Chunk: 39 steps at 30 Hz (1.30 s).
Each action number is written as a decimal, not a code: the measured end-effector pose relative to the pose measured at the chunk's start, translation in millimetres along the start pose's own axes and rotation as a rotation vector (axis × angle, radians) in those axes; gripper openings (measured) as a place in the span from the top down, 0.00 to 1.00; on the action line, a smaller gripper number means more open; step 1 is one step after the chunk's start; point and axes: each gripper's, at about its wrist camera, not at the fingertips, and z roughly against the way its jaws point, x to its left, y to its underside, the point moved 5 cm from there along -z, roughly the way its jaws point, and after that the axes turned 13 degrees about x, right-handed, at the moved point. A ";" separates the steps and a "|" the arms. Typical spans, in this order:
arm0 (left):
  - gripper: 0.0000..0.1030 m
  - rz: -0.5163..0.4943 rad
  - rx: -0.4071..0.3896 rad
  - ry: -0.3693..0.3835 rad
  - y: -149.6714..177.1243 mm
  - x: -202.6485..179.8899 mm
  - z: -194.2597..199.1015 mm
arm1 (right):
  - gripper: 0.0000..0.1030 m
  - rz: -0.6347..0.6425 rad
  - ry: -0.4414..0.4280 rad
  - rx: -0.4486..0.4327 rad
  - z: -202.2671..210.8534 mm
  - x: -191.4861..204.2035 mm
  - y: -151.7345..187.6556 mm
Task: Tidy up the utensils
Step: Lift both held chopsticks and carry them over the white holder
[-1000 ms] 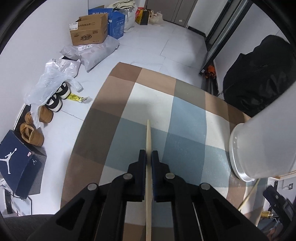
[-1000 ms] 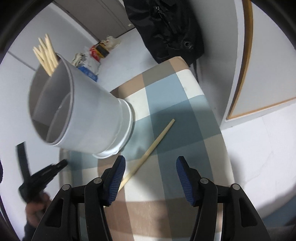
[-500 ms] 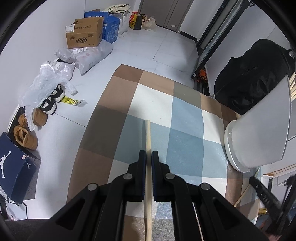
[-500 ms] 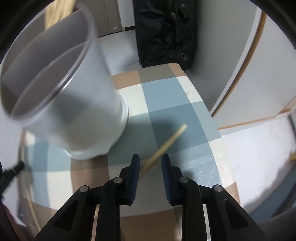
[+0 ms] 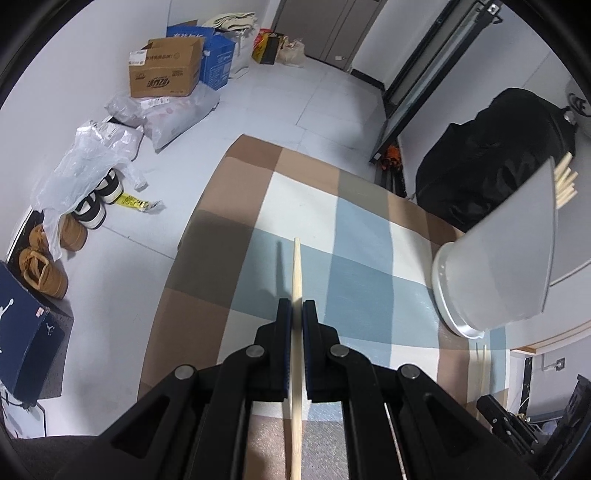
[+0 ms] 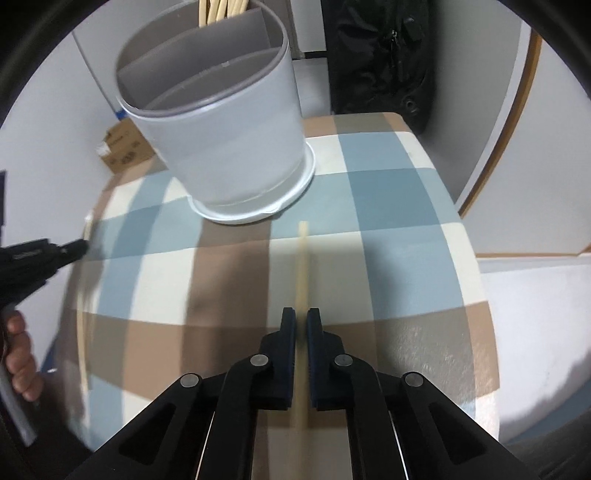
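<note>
Now both tools clamped: left gripper (image 5: 297, 308) shut on a chopstick (image 5: 296, 266) pointing away over the checked cloth (image 5: 369, 236); right gripper (image 6: 301, 317) closed on another chopstick (image 6: 303, 258), its far end just short of the holder's base. White divided holder (image 6: 236, 147) standing on the far part of the cloth, more chopsticks (image 6: 221, 13) sticking from its far compartment. Hand (image 6: 20, 354) at left edge.

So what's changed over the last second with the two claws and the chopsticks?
The right claw moved in over the loose chopstick on the checked cloth and shut on it. The left claw kept its own chopstick clamped. The white holder stayed put.
</note>
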 end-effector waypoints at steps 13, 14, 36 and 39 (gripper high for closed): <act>0.99 -0.131 -0.158 0.155 11.9 -22.1 54.3 | 0.95 0.004 -0.185 -0.142 57.5 9.9 -5.5; 0.99 -0.138 -0.175 0.170 13.6 -23.5 60.3 | 0.95 0.012 -0.196 -0.160 63.3 12.3 -4.6; 0.99 -0.325 -0.495 0.307 -51.3 -136.2 174.7 | 0.95 0.081 -0.415 -0.570 203.1 39.0 -94.3; 0.99 -0.355 -0.541 0.311 -71.8 -154.6 178.0 | 0.95 0.084 -0.422 -0.626 209.3 41.8 -126.9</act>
